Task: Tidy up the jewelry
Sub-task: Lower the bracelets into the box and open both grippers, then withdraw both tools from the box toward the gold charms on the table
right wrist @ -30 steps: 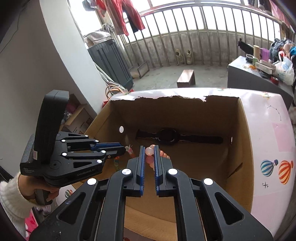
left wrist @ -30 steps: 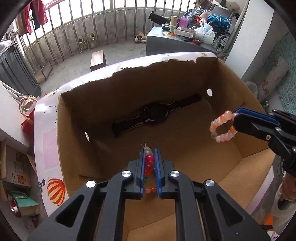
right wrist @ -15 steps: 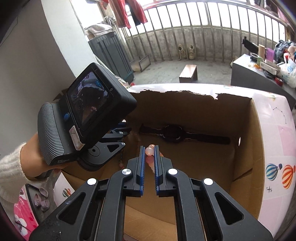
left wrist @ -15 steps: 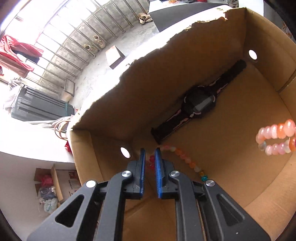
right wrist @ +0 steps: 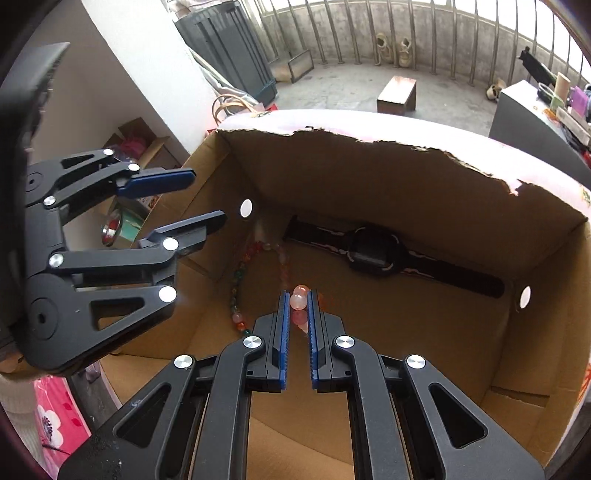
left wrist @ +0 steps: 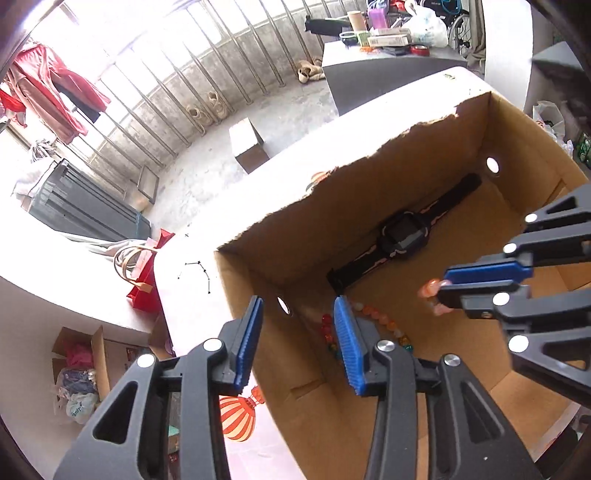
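Note:
A cardboard box (left wrist: 369,177) (right wrist: 369,166) holds a black watch (left wrist: 404,236) (right wrist: 373,251) along its back wall. A multicoloured bead necklace (left wrist: 373,317) (right wrist: 240,273) lies on the box floor at the left. My left gripper (left wrist: 298,325) (right wrist: 192,199) is open and empty above the box's left wall. My right gripper (right wrist: 298,306) (left wrist: 443,290) is shut on a pink bead bracelet (right wrist: 300,300) (left wrist: 428,290) and holds it above the box floor.
The box's outside is pink with balloon prints (left wrist: 238,417). Beyond it lie a balcony railing (right wrist: 406,22), a grey table with clutter (left wrist: 388,44), a wooden stool (right wrist: 397,94) and a red bag (left wrist: 146,284).
My left gripper has opened and let go of the bead necklace, which now lies in the box, then drawn back to the left wall. My right gripper stays shut on the bracelet.

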The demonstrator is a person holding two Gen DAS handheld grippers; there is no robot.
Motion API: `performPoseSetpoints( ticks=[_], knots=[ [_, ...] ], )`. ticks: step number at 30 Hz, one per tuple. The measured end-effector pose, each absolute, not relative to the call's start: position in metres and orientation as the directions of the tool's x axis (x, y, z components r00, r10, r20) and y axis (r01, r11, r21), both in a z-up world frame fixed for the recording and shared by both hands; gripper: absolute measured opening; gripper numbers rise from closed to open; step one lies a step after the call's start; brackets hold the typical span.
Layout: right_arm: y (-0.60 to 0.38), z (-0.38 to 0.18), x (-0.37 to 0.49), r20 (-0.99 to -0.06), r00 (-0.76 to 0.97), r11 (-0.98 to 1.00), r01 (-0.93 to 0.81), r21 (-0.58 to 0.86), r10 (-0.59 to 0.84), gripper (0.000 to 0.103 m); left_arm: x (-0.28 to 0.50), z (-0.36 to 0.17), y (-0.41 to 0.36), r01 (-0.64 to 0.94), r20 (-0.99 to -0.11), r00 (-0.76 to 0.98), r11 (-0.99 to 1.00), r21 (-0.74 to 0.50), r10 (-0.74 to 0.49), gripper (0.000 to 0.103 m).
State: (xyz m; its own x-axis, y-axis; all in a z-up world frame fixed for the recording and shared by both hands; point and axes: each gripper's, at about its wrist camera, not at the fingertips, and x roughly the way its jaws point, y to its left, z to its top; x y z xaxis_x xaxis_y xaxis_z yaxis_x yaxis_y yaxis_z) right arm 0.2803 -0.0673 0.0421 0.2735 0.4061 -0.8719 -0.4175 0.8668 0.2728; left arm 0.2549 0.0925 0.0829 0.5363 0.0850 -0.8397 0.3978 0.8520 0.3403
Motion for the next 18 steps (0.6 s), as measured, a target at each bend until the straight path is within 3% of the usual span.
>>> performPoseSetpoints(
  ticks=[3, 7, 18],
  knots=[
    [-0.060, 0.033, 0.289, -0.870, 0.190, 0.839, -0.418, 0.349, 0.456, 0.007, 0.245, 0.093, 0.103, 0.393, -0.836, 0.549, 0.873, 0.288, 0.028, 0.040],
    [-0.058, 0.028, 0.291, -0.908, 0.241, 0.882, -0.416, 0.222, 0.342, 0.007, 0.234, 0.097, 0.098, 0.402, -0.830, 0.557, 0.874, 0.275, 0.005, 0.041],
    [-0.069, 0.020, 0.299, -0.943, 0.251, 0.912, -0.398, 0.105, 0.218, 0.014, 0.192, 0.112, 0.081, 0.449, -0.807, 0.584, 0.863, 0.233, -0.086, 0.044]
  ],
)
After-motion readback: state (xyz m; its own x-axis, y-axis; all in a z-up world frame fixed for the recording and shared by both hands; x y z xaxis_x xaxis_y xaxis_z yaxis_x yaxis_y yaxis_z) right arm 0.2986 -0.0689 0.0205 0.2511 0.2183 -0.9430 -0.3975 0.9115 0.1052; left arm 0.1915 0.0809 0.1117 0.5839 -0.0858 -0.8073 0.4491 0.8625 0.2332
